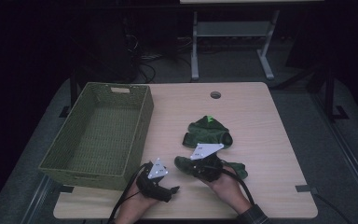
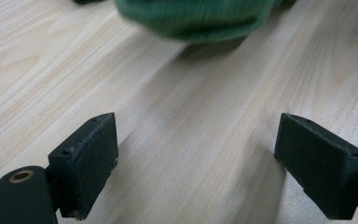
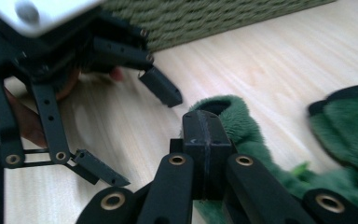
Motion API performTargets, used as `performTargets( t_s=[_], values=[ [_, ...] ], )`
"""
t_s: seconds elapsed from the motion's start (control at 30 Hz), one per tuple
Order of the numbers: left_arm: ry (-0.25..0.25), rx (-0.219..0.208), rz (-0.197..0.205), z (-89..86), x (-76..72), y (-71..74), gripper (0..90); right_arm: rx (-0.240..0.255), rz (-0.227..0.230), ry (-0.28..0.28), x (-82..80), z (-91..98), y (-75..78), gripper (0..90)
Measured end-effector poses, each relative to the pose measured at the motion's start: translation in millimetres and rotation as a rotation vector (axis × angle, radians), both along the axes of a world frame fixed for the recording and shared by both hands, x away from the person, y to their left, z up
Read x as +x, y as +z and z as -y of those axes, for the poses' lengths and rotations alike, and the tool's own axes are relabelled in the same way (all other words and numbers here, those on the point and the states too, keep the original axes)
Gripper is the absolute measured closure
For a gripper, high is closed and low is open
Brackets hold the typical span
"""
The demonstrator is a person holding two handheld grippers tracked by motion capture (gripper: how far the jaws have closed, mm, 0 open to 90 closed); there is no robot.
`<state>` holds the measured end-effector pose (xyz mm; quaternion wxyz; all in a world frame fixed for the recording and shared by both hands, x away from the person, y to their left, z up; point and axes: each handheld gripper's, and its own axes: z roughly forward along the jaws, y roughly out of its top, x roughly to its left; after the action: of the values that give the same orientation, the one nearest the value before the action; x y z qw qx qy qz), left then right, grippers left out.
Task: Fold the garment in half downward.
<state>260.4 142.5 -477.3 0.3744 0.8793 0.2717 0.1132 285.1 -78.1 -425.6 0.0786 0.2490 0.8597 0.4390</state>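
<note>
- Right gripper (image 3: 204,140), nearest the lens in its own view, has its jaws pressed together, pinching the edge of the green plush garment (image 3: 242,126).
- Left gripper (image 2: 196,158) hovers over bare wood, jaws spread wide with nothing between them.
- Green plush garment lies on the table (image 1: 261,116), mid-right, just beyond both grippers.
- Woven green basket (image 1: 100,133) sits at the table's left.

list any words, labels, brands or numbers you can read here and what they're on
None can be read.
Green woven basket: a pale tag on its far rim, too small and blurred to tell whether it bears text.
Green plush garment: a bright green tab, no readable lettering.
Grey plates on the claws: only dots, no text.
</note>
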Motion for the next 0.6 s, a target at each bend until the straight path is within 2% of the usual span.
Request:
performTargets(
  t_s=[0.2,0.27,0.33,0.43,0.6],
  values=[
    [-0.001,0.0,-0.001,0.0,0.1,0.1,12.6,0.05,0.004,-0.061,1.4,27.7,10.3,90.0],
    [-0.002,0.002,0.001,0.1,0.4,0.1,12.6,0.057,0.011,-0.076,1.2,35.9,11.4,90.0],
    [-0.002,0.0,0.002,0.3,0.5,-0.1,12.6,0.051,-0.005,-0.081,0.6,39.6,9.9,90.0],
    [-0.001,-0.001,0.002,0.5,0.6,-0.2,12.6,0.047,-0.011,-0.061,-0.6,31.3,6.0,89.5],
    [-0.004,0.002,0.005,0.2,1.0,-0.1,12.6,0.003,-0.047,0.002,4.8,-1.9,0.0,81.2]
  ],
)
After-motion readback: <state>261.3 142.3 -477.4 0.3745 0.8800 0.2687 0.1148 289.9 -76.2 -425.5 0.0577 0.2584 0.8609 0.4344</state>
